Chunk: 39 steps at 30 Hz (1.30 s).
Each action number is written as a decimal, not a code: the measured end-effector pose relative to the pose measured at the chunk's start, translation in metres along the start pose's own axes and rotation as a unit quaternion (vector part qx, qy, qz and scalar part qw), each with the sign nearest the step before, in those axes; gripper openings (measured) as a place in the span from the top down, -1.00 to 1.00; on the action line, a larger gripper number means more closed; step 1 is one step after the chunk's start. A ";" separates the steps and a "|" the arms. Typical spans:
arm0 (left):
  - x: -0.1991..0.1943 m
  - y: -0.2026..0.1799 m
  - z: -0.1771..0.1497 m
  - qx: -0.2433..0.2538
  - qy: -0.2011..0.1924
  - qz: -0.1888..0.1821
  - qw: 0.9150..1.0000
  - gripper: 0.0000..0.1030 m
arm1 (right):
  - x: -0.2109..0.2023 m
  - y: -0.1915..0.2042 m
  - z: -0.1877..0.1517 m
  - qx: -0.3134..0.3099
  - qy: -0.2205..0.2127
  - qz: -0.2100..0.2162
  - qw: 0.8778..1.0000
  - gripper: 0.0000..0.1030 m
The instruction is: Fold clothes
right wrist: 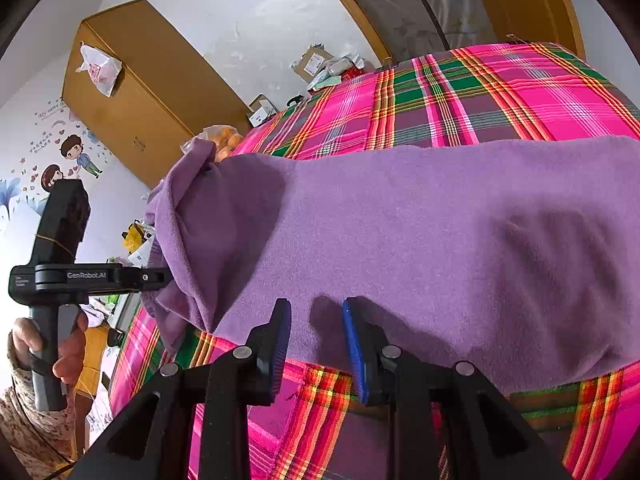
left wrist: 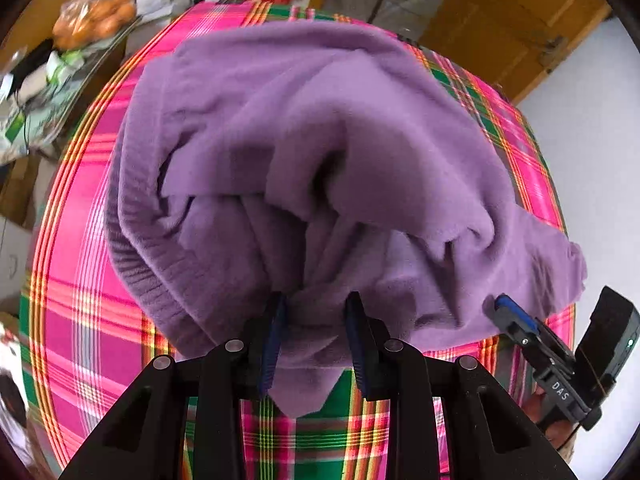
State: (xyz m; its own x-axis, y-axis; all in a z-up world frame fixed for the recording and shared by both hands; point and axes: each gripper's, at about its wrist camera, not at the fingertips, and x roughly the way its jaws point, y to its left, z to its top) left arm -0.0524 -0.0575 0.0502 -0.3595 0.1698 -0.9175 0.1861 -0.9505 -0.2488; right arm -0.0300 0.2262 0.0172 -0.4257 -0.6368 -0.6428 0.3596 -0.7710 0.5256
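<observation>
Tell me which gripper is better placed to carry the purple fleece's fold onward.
Left. The left gripper has bunched purple fleece between its fingers, lifted off the plaid sheet. The right gripper is open, with only flat fabric edge beyond its tips.

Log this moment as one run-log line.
task: fold clothes | left gripper: shut on purple garment, bunched | right gripper: open at garment's near edge | surface: plaid cloth
</observation>
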 end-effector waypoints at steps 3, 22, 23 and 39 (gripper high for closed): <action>-0.013 -0.009 -0.007 0.011 -0.017 -0.013 1.000 0.41 | 0.001 0.001 -0.001 0.000 -0.001 0.000 1.000 0.47; 0.003 -0.060 0.002 0.052 -0.015 -0.019 0.998 0.36 | -0.001 -0.006 -0.001 0.004 -0.004 0.015 1.000 0.43; 0.007 -0.058 0.006 0.046 -0.009 -0.017 0.999 0.36 | -0.001 -0.007 -0.001 0.004 -0.004 0.017 1.000 0.43; -0.006 -0.039 0.029 -0.022 -0.055 -0.124 0.990 0.86 | -0.001 0.008 -0.002 -0.036 -0.012 -0.012 0.999 0.35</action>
State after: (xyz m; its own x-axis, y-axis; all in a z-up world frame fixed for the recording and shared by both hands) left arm -0.0837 -0.0285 0.0747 -0.4967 0.3648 -0.7875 0.1190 -0.8702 -0.4781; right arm -0.0247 0.2205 0.0209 -0.4553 -0.6182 -0.6407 0.4077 -0.7845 0.4672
